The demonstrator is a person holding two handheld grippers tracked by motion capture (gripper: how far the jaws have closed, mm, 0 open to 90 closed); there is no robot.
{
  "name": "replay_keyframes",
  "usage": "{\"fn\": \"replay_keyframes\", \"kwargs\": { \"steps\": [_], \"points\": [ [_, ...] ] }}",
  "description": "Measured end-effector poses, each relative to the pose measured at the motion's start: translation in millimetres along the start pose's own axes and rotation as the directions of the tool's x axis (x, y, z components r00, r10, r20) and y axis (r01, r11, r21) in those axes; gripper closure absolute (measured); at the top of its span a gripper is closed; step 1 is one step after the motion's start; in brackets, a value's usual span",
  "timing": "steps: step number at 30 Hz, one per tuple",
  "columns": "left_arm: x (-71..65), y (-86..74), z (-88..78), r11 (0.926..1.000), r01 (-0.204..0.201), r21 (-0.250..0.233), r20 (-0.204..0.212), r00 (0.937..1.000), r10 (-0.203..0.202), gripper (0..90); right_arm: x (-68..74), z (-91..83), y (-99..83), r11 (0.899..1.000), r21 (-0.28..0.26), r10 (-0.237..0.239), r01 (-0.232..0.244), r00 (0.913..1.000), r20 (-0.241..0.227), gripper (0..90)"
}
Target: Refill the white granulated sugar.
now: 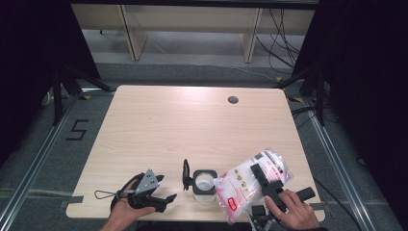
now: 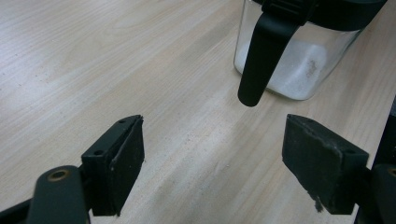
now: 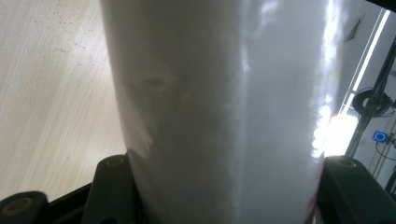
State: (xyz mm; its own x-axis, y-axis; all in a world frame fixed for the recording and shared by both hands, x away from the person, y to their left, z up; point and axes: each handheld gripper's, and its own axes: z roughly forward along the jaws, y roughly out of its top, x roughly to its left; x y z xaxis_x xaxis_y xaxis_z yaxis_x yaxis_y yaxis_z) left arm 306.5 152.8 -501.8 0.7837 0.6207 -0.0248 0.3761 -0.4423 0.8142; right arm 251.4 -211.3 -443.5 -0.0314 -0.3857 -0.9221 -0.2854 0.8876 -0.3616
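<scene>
A clear jar holding a shallow layer of white powder stands open near the tabletop's near edge, its black lid hinged up to the left. The right gripper clamps a powder-filled plastic bag, tilted just right of the jar. The left gripper rests left of the jar, fingers spread, holding nothing. The far tabletop lies open.

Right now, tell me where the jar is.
In the high view the jar stands near the table's front edge, between the left gripper and the bag held by the right gripper.
</scene>
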Motion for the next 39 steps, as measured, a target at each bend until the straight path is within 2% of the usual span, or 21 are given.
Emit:
{"fn": "replay_keyframes", "kwargs": {
  "steps": [17, 18, 21, 24, 26, 30, 31, 32, 33, 34, 35, 39],
  "points": [
    [0.7, 0.3, -0.7, 1.0, -0.005, 0.004, 0.005, 1.0, 0.005, 20.5, -1.0, 0.0, -0.4, 1.0, 0.005, -0.012, 0.012, 0.9999, 0.003, 45.2],
    [0.7, 0.5, -0.8, 1.0, -0.004, 0.006, 0.005, 1.0, 0.004, 20.6, 0.1, -0.7, -0.6, 1.0, 0.015, 0.003, -0.003, 1.0, 0.001, 45.2],
    [0.0, 0.3, -0.1, 1.0, 0.009, 0.001, 0.005, 0.9999, -0.009, 20.5, -1.3, 0.7, 0.3, 1.0, -0.007, -0.014, 0.014, 0.9998, 0.014, 45.2],
    [0.6, 0.6, -0.6, 1.0, 0.0, 0.004, 0.005, 1.0, 0.0, 20.5, -1.1, 1.0, 0.5, 1.0, -0.011, -0.014, 0.014, 0.9998, 0.012, 45.2],
    [0.2, 0.4, -0.2, 1.0, 0.006, -0.001, 0.006, 1.0, -0.006, 20.6, 0.6, 0.6, 0.6, 1.0, 0.0, -0.001, 0.001, 1.0, 0.002, 45.2],
    [0.3, 0.6, -0.7, 1.0, 0.008, 0.004, 0.004, 1.0, -0.008, 20.5, 0.0, 1.2, 0.2, 1.0, -0.005, -0.009, 0.009, 1.0, 0.003, 45.2],
    [0.3, 0.5, -0.5, 1.0, 0.006, 0.005, 0.005, 1.0, -0.006, 20.5, 2.0, 1.2, -0.4, 1.0, -0.002, 0.018, -0.018, 0.9998, -0.004, 45.2],
    [0.3, 0.5, -0.5, 1.0, 0.006, 0.005, 0.005, 1.0, -0.006, 20.5, 2.0, 1.2, -0.4, 1.0, -0.002, 0.018, -0.018, 0.9998, -0.004, 45.2],
    [0.3, 0.2, 0.0, 1.0, 0.006, 0.0, 0.005, 1.0, -0.006, 20.5, 0.0, 0.5, -0.5, 1.0, 0.001, -0.007, 0.007, 1.0, 0.002, 45.2],
    [0.0, 0.2, 0.0, 1.0, 0.009, 0.002, 0.003, 1.0, -0.009, 20.5, 0.0, 0.5, -0.5, 1.0, 0.001, -0.007, 0.007, 1.0, 0.002, 45.2],
    [1.2, -0.1, -0.1, 0.9999, -0.009, 0.01, -0.01, 0.9999, 0.009, 20.6, 0.0, 0.4, -0.5, 1.0, 0.002, -0.006, 0.006, 1.0, 0.002, 45.3],
    [0.0, 0.7, -1.2, 0.9996, -0.014, 0.025, -0.008, 0.9999, 0.014, 20.6, -0.1, 0.0, -0.7, 1.0, 0.001, -0.005, 0.005, 1.0, 0.002, 45.3]
  ]
}}
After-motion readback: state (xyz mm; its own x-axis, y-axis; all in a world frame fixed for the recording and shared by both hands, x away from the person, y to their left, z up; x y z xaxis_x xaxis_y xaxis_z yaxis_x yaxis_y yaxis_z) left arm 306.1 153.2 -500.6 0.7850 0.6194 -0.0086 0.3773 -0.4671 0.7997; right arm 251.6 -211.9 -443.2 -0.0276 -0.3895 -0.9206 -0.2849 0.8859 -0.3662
